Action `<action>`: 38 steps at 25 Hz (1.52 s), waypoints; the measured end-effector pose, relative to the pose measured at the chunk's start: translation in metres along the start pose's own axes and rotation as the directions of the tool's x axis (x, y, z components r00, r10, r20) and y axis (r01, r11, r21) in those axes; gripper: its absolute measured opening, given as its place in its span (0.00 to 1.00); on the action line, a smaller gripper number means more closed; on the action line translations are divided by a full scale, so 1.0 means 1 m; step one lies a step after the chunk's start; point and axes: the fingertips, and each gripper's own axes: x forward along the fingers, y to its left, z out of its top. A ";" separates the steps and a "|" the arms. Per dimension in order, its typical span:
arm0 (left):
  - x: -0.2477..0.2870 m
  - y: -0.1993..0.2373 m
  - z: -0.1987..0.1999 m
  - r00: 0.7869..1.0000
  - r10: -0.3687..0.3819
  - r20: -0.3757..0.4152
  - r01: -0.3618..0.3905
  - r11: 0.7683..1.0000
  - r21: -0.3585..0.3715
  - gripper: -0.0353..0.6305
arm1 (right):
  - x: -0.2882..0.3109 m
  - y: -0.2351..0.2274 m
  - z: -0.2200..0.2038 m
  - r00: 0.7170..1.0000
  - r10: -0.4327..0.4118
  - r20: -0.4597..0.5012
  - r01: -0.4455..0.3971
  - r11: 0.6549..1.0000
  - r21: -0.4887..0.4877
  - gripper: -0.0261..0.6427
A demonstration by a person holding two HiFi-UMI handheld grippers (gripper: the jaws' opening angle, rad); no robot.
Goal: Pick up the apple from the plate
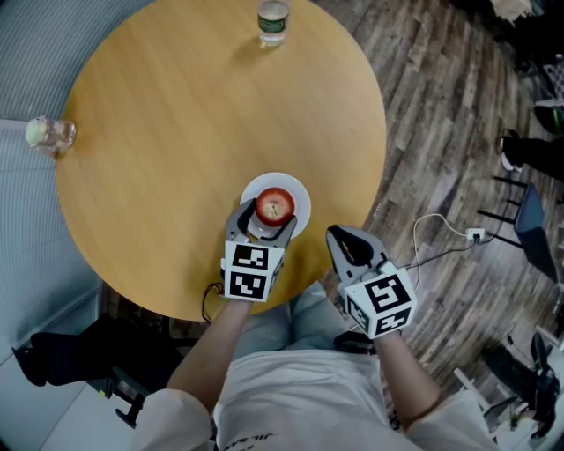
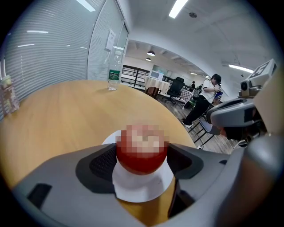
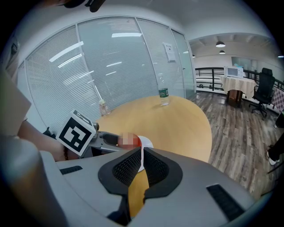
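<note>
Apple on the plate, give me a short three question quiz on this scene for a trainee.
1. True or false: the apple is lifted clear of the plate.
2. The bottle stands: A) beside the plate; B) near the table's far edge; C) on the plate.
3. Fill in: the apple sits between the jaws of the ___ claw.
Key: 1 false; 2 B; 3 left claw.
</note>
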 end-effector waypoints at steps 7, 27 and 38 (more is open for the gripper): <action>-0.004 -0.002 0.003 1.000 -0.002 0.028 0.002 1.000 -0.004 0.58 | -0.002 0.005 -0.001 1.000 0.009 -0.002 -0.009 1.000 -0.007 0.10; -0.078 -0.025 0.014 0.996 -0.003 0.094 -0.002 0.999 0.051 0.58 | -0.030 0.032 0.010 0.998 0.035 0.055 -0.031 0.998 -0.063 0.10; -0.138 -0.044 0.017 0.990 -0.017 0.140 0.005 0.996 0.086 0.58 | -0.058 0.056 0.015 0.996 0.067 0.058 -0.061 0.993 -0.103 0.10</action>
